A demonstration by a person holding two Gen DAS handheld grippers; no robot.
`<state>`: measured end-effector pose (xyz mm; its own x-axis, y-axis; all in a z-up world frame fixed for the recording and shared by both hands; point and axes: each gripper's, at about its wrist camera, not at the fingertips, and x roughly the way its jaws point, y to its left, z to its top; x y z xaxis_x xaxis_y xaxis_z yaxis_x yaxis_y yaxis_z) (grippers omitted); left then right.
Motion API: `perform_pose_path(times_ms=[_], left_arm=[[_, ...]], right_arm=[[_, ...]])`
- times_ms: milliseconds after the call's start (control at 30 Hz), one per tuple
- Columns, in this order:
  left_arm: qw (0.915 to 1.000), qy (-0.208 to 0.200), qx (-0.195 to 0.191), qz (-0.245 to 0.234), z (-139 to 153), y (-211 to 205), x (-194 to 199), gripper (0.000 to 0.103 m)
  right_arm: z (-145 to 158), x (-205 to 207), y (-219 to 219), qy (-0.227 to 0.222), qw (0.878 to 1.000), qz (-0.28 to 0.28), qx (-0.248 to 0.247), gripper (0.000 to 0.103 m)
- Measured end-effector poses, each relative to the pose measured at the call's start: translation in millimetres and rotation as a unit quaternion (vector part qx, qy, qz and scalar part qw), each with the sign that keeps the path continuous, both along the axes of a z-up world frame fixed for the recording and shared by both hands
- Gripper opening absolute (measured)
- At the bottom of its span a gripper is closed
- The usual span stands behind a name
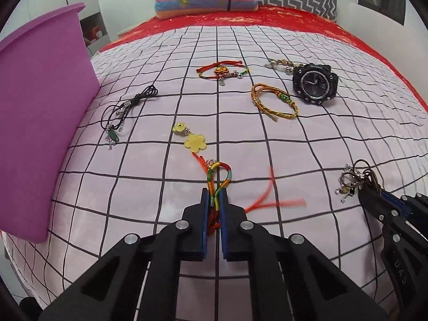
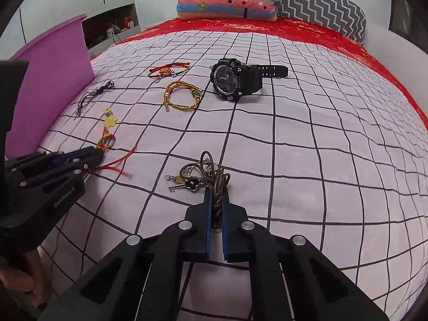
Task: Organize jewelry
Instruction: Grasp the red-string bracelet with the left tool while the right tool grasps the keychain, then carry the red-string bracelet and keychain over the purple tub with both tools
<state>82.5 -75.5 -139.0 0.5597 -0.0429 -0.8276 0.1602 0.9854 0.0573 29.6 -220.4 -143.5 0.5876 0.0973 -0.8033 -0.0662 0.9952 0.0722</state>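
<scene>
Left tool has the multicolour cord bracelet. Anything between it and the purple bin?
Nothing visible. Left tool is shut on the cord bracelet; only bare quilt lies toward the purple bin. The black cord necklace lies farther up.

purple bin [image 1: 40, 123] blocking left, bedsheet [image 2: 321, 174] open right
</scene>
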Motion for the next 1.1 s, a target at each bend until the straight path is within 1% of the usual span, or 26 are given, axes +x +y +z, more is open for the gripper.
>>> perform_pose_path(times_ms=[67, 233, 300, 467, 633, 767, 933, 1100], left_arm=[[0.9997, 0.009, -0.022, -0.006, 2, 5, -3, 0.007], [0.9975, 0.031, -0.062, -0.016, 8, 12, -15, 0.007], [0.9965, 0.039, -0.072, -0.020, 10, 14, -20, 0.007], [0.9959, 0.042, -0.076, -0.026, 22, 21, -36, 0.007], [0.9956, 0.034, -0.079, -0.035, 38, 25, -51, 0.007], [0.9952, 0.021, -0.085, -0.042, 54, 29, -63, 0.007], [0.9947, 0.000, -0.091, -0.047, 79, 38, -77, 0.007], [0.9944, -0.021, -0.096, -0.040, 105, 55, -87, 0.007]], right_arm=[[2, -3, -2, 0.002, 1.000, -0.004, 0.015, 0.006], [8, -15, -6, 0.003, 0.999, -0.013, 0.049, 0.006], [11, -21, -7, 0.001, 0.998, -0.016, 0.058, 0.006], [21, -36, -8, -0.001, 0.997, -0.016, 0.073, 0.006], [38, -52, -3, -0.010, 0.997, -0.012, 0.076, 0.006], [53, -66, 0, -0.022, 0.996, -0.013, 0.090, 0.006], [75, -80, 11, -0.033, 0.995, -0.005, 0.099, 0.006], [99, -86, 25, -0.047, 0.993, 0.006, 0.109, 0.006]])
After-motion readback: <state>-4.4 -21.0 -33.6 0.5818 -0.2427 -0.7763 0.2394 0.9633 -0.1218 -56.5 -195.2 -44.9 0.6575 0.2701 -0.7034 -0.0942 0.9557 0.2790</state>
